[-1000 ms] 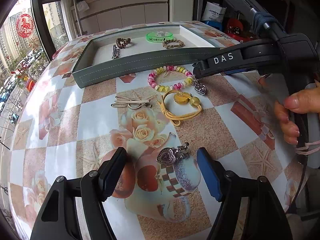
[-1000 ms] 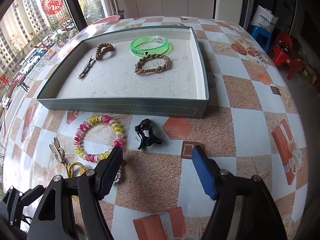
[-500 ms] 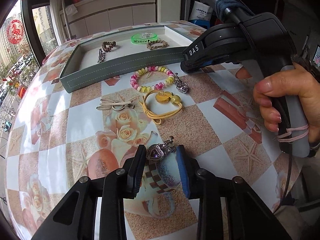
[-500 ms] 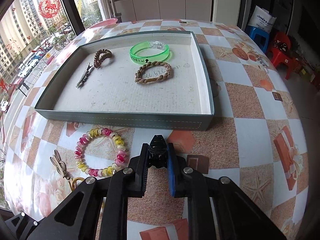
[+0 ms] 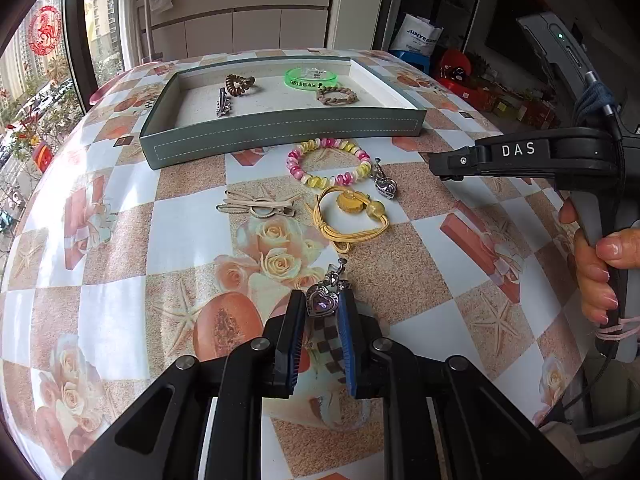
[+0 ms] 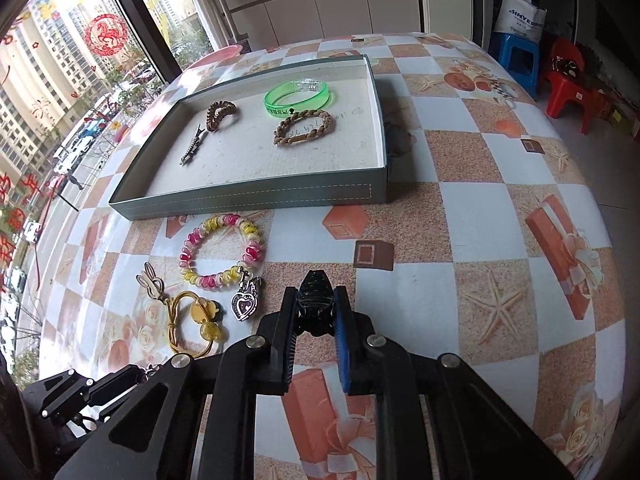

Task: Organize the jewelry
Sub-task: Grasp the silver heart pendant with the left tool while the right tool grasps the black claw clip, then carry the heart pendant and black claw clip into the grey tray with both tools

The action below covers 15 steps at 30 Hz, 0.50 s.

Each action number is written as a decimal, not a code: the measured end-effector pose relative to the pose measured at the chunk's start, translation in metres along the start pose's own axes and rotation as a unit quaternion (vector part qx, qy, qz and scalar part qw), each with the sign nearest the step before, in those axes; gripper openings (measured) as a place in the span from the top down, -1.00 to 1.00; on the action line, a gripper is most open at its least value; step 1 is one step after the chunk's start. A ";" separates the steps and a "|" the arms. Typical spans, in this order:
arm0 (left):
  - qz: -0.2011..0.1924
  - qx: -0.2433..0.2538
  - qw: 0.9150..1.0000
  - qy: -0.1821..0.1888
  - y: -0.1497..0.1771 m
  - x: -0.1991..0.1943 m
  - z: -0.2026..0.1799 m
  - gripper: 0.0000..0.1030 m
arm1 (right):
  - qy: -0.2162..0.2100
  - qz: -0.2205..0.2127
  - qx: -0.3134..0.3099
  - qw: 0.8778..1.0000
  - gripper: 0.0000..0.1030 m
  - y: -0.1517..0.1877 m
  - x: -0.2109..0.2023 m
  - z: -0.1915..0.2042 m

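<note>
The left gripper (image 5: 320,312) has just closed and pinches a silver heart pendant (image 5: 320,300) above the patterned tablecloth (image 5: 120,240). The right gripper (image 6: 316,308) has also just closed, clamping a black claw hair clip (image 6: 315,294), near the grey tray (image 6: 248,196).

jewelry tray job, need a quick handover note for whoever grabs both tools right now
Left tool: shut on the silver heart pendant, low over the table.
Right tool: shut on the black claw clip.
Done: green bangle, braided bracelet, brown spiral hair tie and metal hair clip lie in the grey tray.
Left: carry both held pieces into the tray, then the pink-yellow spiral bracelet, beige clip, yellow cord bracelet and second heart pendant, all on the table in front of the tray.
</note>
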<state>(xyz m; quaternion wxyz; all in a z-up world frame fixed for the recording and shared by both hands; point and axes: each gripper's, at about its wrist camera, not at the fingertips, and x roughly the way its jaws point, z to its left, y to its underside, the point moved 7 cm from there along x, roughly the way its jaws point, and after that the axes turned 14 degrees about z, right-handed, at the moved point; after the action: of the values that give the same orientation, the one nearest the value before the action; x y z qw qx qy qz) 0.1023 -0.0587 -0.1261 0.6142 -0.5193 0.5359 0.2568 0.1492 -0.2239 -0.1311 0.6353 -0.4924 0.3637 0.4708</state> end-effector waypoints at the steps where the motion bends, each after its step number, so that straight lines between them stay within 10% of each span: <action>1: -0.001 -0.003 1.000 0.002 -0.001 -0.002 0.001 0.42 | -0.001 -0.001 0.001 1.000 0.64 0.001 -0.002 -0.001; 15: -0.061 -0.009 0.998 0.001 -0.056 -0.049 0.022 0.42 | -0.024 -0.024 -0.002 0.999 0.64 -0.011 -0.041 -0.001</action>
<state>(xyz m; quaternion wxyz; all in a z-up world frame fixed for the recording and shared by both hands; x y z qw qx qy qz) 0.1452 -0.0457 -0.0632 0.6235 -0.5565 0.5016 0.2234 0.1479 -0.2357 -0.0899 0.6538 -0.4908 0.3358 0.4679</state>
